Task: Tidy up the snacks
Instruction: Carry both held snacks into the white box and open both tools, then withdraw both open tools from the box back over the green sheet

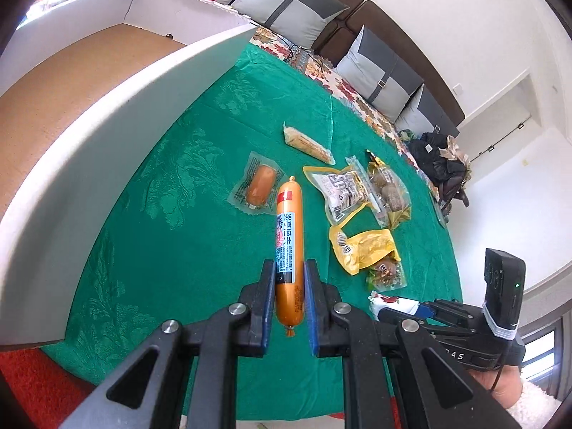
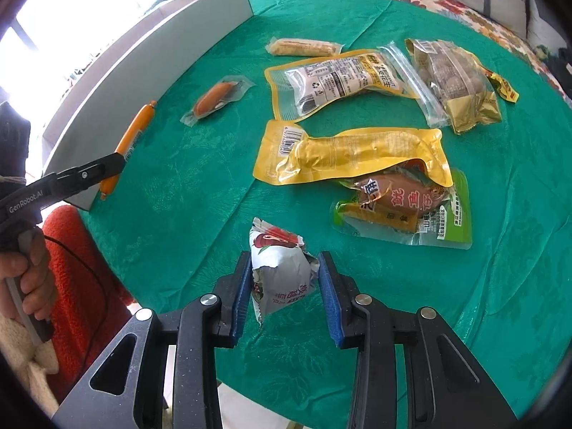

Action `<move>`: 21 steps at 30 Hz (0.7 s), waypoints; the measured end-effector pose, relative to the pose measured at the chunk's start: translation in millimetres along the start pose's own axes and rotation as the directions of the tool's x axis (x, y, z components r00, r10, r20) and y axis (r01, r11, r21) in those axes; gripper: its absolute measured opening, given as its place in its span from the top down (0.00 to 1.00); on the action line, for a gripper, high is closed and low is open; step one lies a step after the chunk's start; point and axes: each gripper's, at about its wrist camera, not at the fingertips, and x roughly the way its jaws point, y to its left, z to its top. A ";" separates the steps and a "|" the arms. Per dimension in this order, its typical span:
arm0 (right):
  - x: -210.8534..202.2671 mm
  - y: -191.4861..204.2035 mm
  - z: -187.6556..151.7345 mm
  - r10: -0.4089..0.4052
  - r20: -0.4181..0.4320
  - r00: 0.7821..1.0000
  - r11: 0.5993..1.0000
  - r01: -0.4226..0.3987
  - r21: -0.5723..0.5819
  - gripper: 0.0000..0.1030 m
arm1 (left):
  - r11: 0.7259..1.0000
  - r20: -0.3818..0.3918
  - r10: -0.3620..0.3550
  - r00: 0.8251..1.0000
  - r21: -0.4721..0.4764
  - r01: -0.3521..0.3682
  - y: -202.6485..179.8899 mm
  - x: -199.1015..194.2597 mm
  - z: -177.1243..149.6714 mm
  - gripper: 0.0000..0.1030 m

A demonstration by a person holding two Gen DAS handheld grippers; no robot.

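My left gripper (image 1: 289,271) is shut on a long orange sausage stick (image 1: 289,236) and holds it above the green tablecloth, beside the white cardboard box (image 1: 118,114). It also shows in the right wrist view (image 2: 134,136). My right gripper (image 2: 284,268) is shut on a white pyramid-shaped snack packet with red fruit print (image 2: 279,268), near the table's front edge. On the cloth lie a small sealed sausage (image 2: 214,98), a long biscuit pack (image 2: 304,47), two yellow pouches (image 2: 343,80) (image 2: 350,155), a green-edged egg pack (image 2: 404,203) and a gold-clear pack (image 2: 454,82).
The open box has a brown floor (image 1: 64,82) and a tall white wall running along the table's left side (image 2: 150,71). A red chair cushion (image 2: 78,271) sits at the table's near-left. A sofa with grey cushions (image 1: 296,3) stands behind the table.
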 end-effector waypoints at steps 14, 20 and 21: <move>-88.9 209.2 213.4 0.379 0.291 0.878 0.925 -0.348 -0.154 0.33 | 0.913 0.266 0.406 0.875 -0.154 -0.377 92.8 -157.9 133.6 0.66; -117.2 185.8 210.3 0.308 0.420 0.854 0.951 -0.260 -0.169 0.29 | 0.887 0.281 0.461 0.842 -0.178 -0.426 110.9 -162.6 106.9 0.21; -119.0 167.3 199.1 0.263 0.439 0.859 0.964 -0.215 -0.158 0.28 | 0.894 0.272 0.447 0.852 -0.159 -0.418 104.4 -154.7 102.6 0.20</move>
